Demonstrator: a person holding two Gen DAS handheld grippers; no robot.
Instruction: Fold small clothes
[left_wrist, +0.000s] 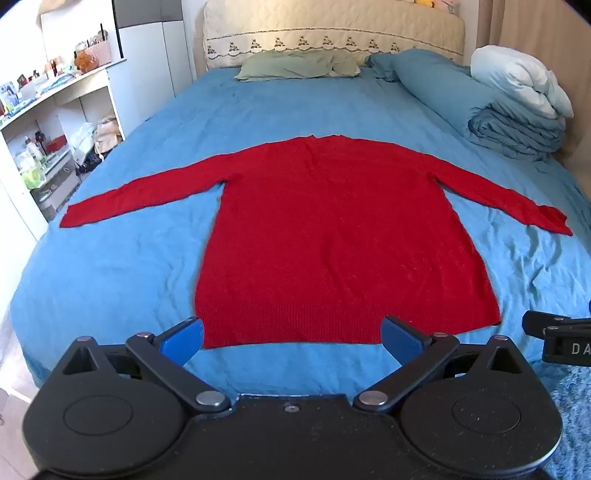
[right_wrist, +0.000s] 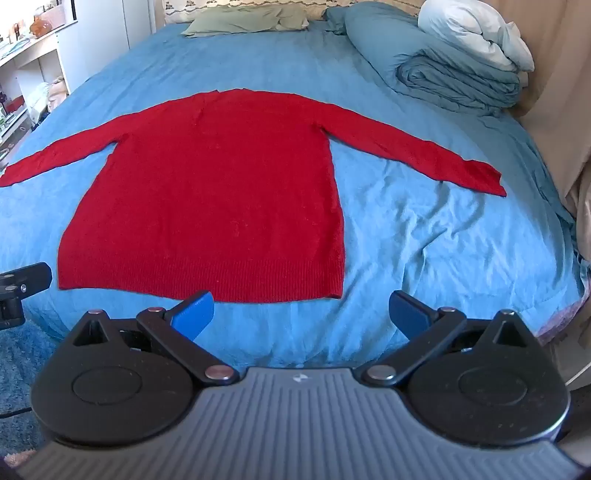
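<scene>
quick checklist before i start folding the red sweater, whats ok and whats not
1. Sweater lies flat on the bed: ok.
2. Both sleeves spread out to the sides, left sleeve and right sleeve: ok.
3. Left tool open and empty, near the hem: ok.
4. Right tool open and empty, near the hem's right corner: ok.
5. Nothing lying on the sweater: ok.
6. Duvet and pillow sit apart from the sweater at the far end: ok.
</scene>
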